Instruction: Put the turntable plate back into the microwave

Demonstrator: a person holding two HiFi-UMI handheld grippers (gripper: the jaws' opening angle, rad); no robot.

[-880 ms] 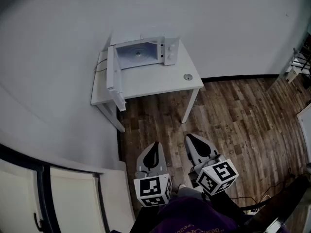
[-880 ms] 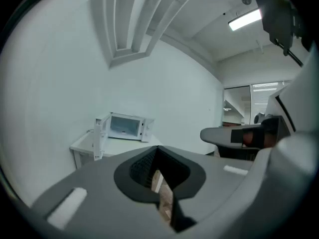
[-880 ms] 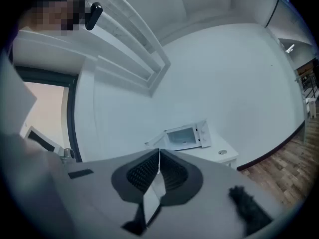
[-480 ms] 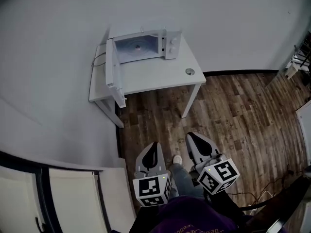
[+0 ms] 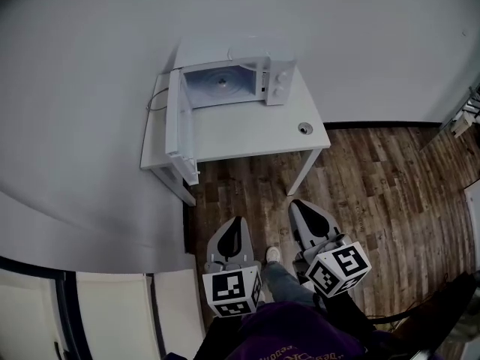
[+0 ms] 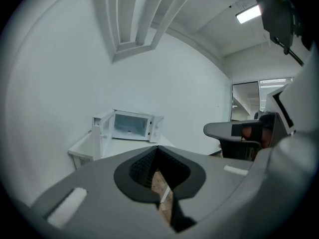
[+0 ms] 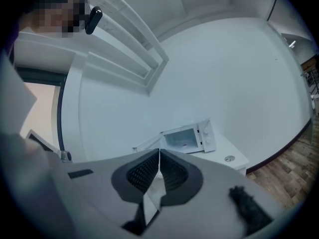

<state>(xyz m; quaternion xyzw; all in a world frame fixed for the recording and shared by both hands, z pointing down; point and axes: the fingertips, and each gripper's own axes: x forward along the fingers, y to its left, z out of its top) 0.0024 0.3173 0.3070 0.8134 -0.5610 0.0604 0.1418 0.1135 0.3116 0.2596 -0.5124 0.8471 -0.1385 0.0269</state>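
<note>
A white microwave [image 5: 232,81] stands at the back of a white table [image 5: 247,130], its door [image 5: 176,122] swung wide open to the left. A faint clear round plate [image 5: 251,51] seems to lie on top of the microwave. Both grippers are held low over the wooden floor, well short of the table. My left gripper [image 5: 236,225] is shut with nothing in it. My right gripper [image 5: 300,207] is also shut and empty. The microwave [image 6: 130,126] is small and far off in the left gripper view, and likewise the microwave [image 7: 188,138] in the right gripper view.
A small round metal object [image 5: 304,127] lies near the table's right front corner. A white wall runs along the left, close to the table. A dark office chair [image 6: 234,132] stands to the right. A foot [image 5: 273,255] shows between the grippers.
The person has stepped toward the table; a foot has come into view between the grippers. The table and microwave sit slightly lower and to the right in the head view. Both grippers stay shut.
</note>
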